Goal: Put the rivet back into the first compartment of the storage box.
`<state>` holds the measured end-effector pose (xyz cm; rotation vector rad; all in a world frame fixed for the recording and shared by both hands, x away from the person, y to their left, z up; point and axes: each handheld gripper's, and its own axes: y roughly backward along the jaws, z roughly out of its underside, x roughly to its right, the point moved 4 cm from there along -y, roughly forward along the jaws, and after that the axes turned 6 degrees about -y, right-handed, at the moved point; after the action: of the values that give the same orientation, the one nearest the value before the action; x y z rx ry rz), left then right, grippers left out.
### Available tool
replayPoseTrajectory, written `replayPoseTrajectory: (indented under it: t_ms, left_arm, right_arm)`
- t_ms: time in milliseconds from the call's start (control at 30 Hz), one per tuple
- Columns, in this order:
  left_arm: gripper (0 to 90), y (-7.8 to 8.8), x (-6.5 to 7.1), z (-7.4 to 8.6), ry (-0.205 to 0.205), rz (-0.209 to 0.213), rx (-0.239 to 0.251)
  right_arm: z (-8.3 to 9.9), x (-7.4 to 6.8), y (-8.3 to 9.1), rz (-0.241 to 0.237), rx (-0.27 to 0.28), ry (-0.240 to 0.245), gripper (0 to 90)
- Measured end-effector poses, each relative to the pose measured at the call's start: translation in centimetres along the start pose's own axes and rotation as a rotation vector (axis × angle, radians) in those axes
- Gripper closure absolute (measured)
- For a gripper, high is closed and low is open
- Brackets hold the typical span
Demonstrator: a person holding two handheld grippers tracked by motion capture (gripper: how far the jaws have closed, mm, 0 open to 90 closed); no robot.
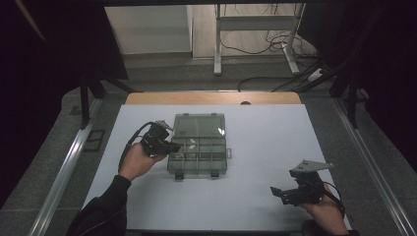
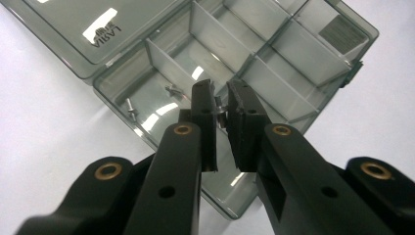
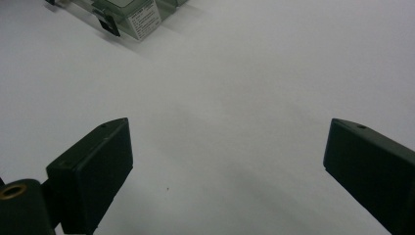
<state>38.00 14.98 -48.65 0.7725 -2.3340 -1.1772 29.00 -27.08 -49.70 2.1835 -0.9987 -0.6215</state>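
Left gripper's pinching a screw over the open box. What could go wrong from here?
1. The left gripper pinches the small screw right at its tips, so it might slip or twist out.
2. Dropped, it could land with the two loose screws in the organizer box.
3. The right gripper sits open and apart, so nothing steadies the box.

free: bare white table (image 3: 235, 98) ahead of and between the right jaws | blocked: divider walls (image 2: 215, 36) just beyond the left jaws, open lid (image 2: 93, 29) behind them
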Motion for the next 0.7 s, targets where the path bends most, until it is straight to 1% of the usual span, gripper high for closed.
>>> replayPoseTrajectory:
  t_ms: [133, 333, 533, 600, 700]
  left_arm:
    - [83.0, -0.3, -0.3, -0.2, 0.007, 0.001, -0.002]
    - [83.0, -0.8, -1.1, -0.3, 0.017, -0.009, -0.006]
    - [82.9, -1.4, -1.8, 0.0, 0.023, -0.029, 0.005]
    - [82.8, -1.6, -2.0, 0.0, 0.031, -0.036, 0.016]
    - [82.7, -1.9, -2.4, 0.1, 0.043, -0.036, 0.016]
  right_arm:
    - [0.0, 0.0, 0.0, 0.000, -0.001, 0.000, 3.9]
    - [0.0, 0.0, 0.0, 0.000, -0.001, -0.001, 3.9]
    - [0.0, 0.0, 0.0, -0.001, 0.001, -0.004, 3.9]
    - [0.0, 0.0, 0.0, -0.001, 0.000, -0.004, 3.9]
    - [0.0, 0.0, 0.0, -0.001, 0.000, -0.004, 3.9]
